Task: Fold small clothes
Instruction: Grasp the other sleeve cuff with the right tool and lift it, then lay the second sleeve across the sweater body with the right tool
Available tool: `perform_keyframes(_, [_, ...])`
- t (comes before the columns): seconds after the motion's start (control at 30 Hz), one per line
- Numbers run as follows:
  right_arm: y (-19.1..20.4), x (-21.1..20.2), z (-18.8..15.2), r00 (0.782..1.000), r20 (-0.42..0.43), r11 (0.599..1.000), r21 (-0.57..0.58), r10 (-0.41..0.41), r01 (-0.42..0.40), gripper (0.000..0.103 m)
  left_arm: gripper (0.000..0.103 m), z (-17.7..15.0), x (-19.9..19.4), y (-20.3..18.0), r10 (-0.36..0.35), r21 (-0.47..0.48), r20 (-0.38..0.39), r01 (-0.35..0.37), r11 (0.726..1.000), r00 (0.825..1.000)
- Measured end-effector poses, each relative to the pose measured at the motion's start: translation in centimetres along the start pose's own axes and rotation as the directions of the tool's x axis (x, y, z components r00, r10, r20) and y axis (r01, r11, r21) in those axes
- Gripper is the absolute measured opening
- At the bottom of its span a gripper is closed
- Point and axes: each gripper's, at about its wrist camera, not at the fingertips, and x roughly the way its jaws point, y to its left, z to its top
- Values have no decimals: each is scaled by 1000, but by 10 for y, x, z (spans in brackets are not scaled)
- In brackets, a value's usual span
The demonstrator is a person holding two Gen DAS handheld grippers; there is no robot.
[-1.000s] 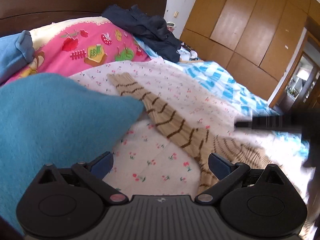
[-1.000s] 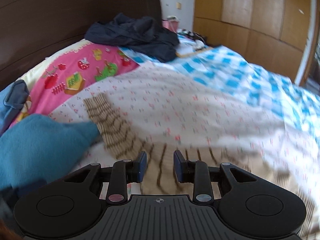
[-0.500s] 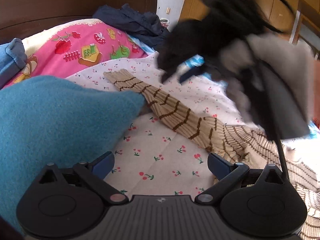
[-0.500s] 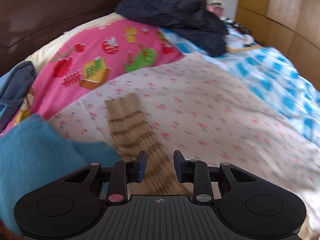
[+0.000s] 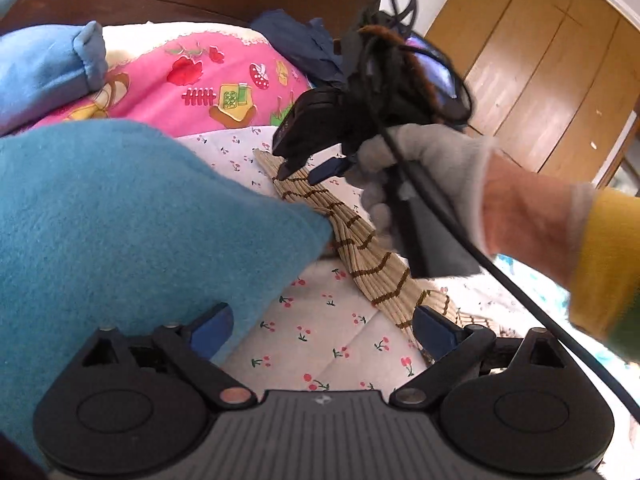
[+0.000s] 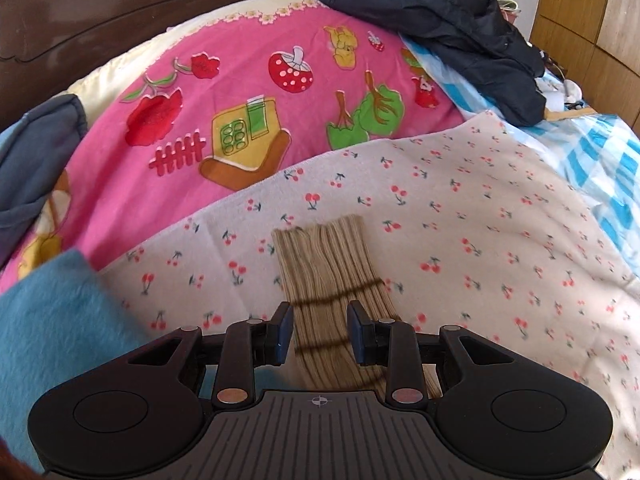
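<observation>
A beige knit sweater with brown stripes lies on the cherry-print sheet (image 6: 460, 208). Its long sleeve (image 5: 360, 248) runs up and left, ending in a cuff (image 6: 320, 236). My right gripper (image 6: 321, 332) hovers just over that sleeve near the cuff. Its jaws are partly apart, the sleeve shows between and under them, and the pads do not press it. In the left wrist view the right gripper (image 5: 302, 174), held by a gloved hand (image 5: 432, 160), points down at the cuff end. My left gripper (image 5: 322, 330) stands wide open over the sheet, its right finger beside the sweater's shoulder.
A teal fleece cloth (image 5: 120, 220) bulges at the left, partly over the sleeve. Behind lie a pink cartoon blanket (image 6: 260, 92), a dark navy clothes heap (image 6: 440, 12), a blue-grey pillow (image 5: 44, 68) and the brown headboard (image 6: 100, 12). Wooden wardrobe doors (image 5: 540, 60) stand on the right.
The right gripper swept left and down along the sleeve to its cuff end, and the gloved hand came into the left view. The left gripper shifted slightly. Neither pair of jaws changed.
</observation>
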Motion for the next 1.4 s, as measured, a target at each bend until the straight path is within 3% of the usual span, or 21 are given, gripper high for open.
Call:
perform_keyframes(0.17, [3,28,8,998,-35,999,-10,-44,44,29,101,0,0,-1,1,10,-6,-1,1000,1000])
perform_keyframes(0.27, [2,37,7,997,-52,998,3,-59,59,24,101,0,1,-1,2,17,-10,-2,1000,1000])
perform_keyframes(0.37, [2,34,8,997,-47,998,26,-57,58,12,101,0,1,-1,4,24,-13,-4,1000,1000])
perform_keyframes(0.7, [-14,-31,20,993,116,988,156,-18,-1,8,102,-2,2,-3,14,50,-13,-14,999,1000])
perform_keyframes(0.87, [-33,-72,18,984,171,976,216,-51,14,7,102,-3,2,-4,19,60,-6,-19,998,1000])
perform_keyframes(1.0, [-55,-138,2,959,277,956,293,-54,-31,7,102,-5,1,-6,26,72,5,-26,997,1000])
perform_keyframes(1.2, [-100,-242,-44,910,396,899,432,-124,-66,7,102,-11,0,-16,37,128,17,-39,991,999])
perform_keyframes(1.4, [-146,-338,-129,847,484,792,595,-220,-134,7,102,-23,-4,-34,35,239,47,-45,970,998])
